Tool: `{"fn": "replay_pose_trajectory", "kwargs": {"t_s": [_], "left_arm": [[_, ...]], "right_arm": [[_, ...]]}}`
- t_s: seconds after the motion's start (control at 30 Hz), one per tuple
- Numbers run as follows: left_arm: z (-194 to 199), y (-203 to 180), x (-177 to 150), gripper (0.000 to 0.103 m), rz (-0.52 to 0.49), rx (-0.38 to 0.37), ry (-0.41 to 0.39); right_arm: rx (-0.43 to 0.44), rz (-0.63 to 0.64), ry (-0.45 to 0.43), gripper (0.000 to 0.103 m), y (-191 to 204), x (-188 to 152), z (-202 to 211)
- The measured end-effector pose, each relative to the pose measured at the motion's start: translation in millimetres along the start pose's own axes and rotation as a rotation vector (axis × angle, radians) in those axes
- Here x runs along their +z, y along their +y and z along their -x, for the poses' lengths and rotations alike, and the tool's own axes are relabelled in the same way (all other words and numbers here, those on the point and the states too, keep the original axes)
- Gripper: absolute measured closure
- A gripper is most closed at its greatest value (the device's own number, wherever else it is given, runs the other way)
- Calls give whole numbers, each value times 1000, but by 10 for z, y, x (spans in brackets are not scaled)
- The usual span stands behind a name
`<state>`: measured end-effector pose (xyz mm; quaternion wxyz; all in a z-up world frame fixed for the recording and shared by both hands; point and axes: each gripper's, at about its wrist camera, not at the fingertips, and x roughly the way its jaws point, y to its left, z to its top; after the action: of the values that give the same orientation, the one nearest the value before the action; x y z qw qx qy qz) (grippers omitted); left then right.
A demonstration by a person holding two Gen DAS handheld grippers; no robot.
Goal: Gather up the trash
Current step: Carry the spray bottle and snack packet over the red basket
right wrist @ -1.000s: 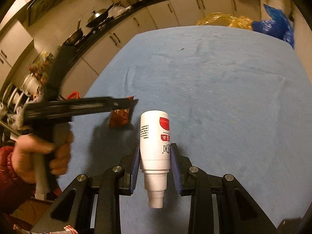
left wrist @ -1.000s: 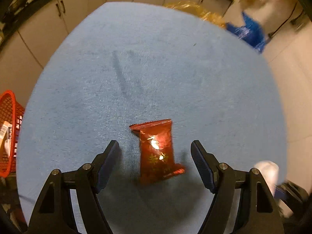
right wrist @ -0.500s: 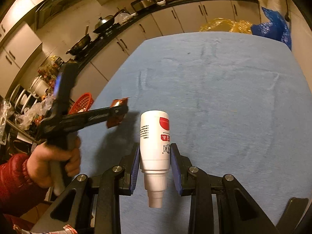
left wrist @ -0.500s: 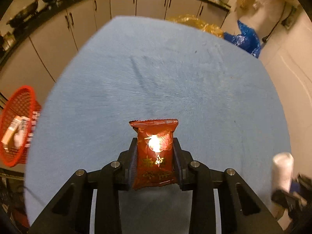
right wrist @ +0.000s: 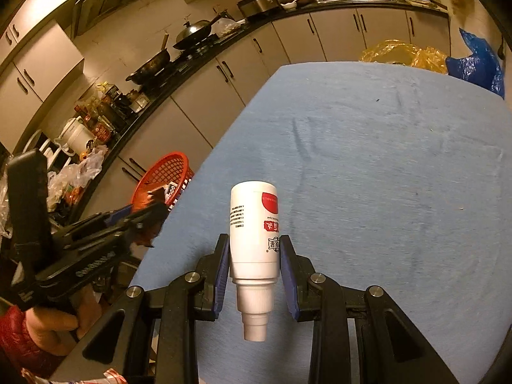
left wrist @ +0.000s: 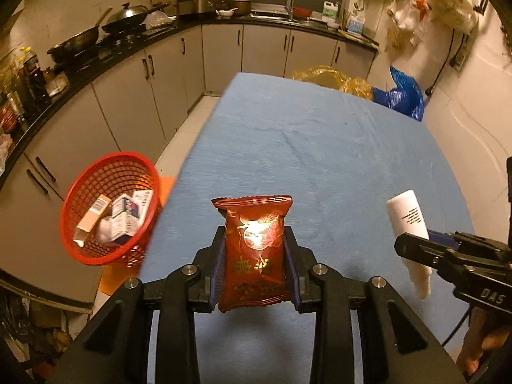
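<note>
My left gripper is shut on a red snack packet and holds it upright above the blue table, near its left edge. My right gripper is shut on a white bottle with a red label, cap toward the camera, held above the table. The bottle also shows at the right of the left wrist view. A red mesh basket stands below the table's left edge and holds several boxes and wrappers; it also shows in the right wrist view.
Kitchen cabinets and a counter with woks run along the left and back. Yellow and blue plastic bags lie past the table's far edge. An orange mat lies under the basket.
My left gripper closed on the red packet, lifted it off the table and moved back and left toward the basket. My right gripper kept holding the bottle and rose a little.
</note>
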<state>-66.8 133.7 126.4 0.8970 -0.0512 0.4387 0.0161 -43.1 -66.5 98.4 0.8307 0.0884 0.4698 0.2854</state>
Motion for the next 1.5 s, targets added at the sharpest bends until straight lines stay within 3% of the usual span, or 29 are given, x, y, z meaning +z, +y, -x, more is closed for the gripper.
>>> {"fn": "replay_pose_trajectory", "kwargs": {"t_s": [0.63,1.2,1.5], "left_arm": [[425,474,55,72,30,14,-87],[636,1197,141,72,156,110,-142],[515,1777,182,72,262,108,-134]], "right_arm": [[28,67,-14,71,542,128,-147],[127,190,30,71,1237,510,-624],[141,237,72,71,1618,775,-1060]]}}
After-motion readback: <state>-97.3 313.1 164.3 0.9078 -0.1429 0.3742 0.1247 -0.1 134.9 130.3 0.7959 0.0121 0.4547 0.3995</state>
